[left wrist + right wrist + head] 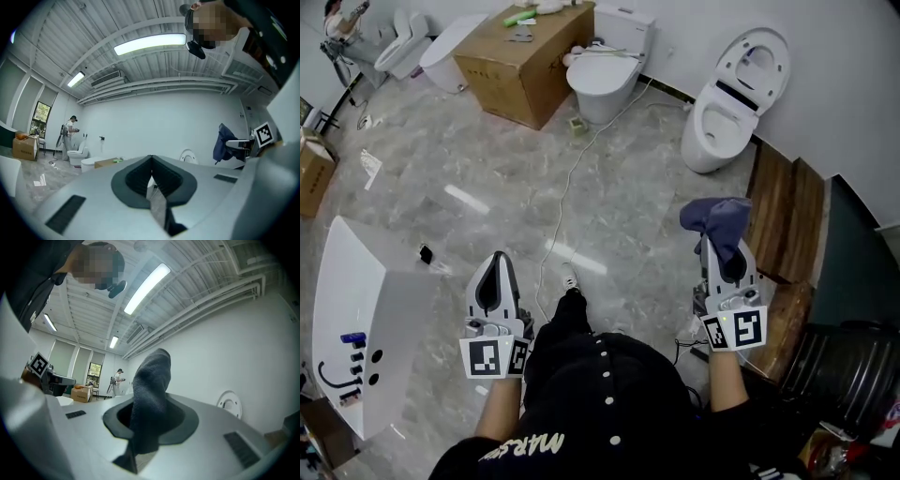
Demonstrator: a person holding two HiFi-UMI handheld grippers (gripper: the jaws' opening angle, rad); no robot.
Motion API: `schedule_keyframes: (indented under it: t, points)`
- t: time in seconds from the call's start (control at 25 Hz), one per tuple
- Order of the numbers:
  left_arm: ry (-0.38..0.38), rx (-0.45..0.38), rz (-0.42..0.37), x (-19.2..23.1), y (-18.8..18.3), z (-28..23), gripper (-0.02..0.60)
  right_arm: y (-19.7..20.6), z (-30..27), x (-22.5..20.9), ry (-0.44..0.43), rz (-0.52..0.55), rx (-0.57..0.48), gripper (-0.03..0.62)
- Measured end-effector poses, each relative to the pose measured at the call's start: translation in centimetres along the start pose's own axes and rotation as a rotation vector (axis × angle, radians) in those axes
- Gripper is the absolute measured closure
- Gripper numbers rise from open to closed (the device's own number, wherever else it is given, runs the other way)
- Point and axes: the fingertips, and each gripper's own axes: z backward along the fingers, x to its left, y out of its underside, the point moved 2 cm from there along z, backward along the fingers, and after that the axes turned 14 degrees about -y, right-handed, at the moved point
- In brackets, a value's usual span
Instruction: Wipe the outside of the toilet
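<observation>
Right gripper (719, 246) first: from my seat I see its jaws pressed onto a dark blue-grey cloth (720, 219), which bunches up above the tips and hangs back between them in the right gripper view. Left gripper (497, 256) is level with it on the other side of the operator's legs; its jaws are pressed together at the tips with nothing between them. Both hang over the grey marble floor (487, 159), touching nothing. Ahead of the right gripper, well apart from it, stands the white toilet (717, 127) with its lid raised against the wall. Just beside the right gripper on its outer side lie brown wooden planks (789, 214). A thin white cable (568, 183) runs across the floor between the grippers toward a second toilet (602, 79), lid down, beside a cardboard box (525, 58) farther ahead. Outward of the left gripper sits a white bathtub (356, 309).
</observation>
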Motion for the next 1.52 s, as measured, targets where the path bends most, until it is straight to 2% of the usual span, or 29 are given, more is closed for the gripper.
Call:
schedule_keyframes:
  t: [0.32,0.64,0.8,1.04,1.36,1.52]
  points:
    - [0.040,-0.004,0.011,4.6,-1.6,-11.2,0.572,-0.7,-10.8,-2.5,0.055,0.035,0.007,0.516]
    - [0.078,0.013,0.007,8.1,-1.8,-18.3,0.572,-1.3,-16.4,-3.7,0.107,0.058,0.017,0.516]
    - [0.092,0.039,0.014,7.5,-1.1,-20.8,0.572,-0.2,-17.7,-5.1,0.127,0.048,0.035,0.516]
    - [0.088,0.050,-0.003,6.0,-0.7,-25.9,0.572,1.5,-21.2,-9.7,0.131,0.037,0.032,0.516]
    - [0.039,0.035,-0.012,2.4,-1.4,-34.7,0.572,2.8,-27.5,-18.8,0.097,0.032,0.006,0.516]
    - [0.019,0.006,-0.013,0.0,-2.4,-39.2,0.572,3.1,-30.2,-23.5,0.083,-0.004,-0.022,0.516]
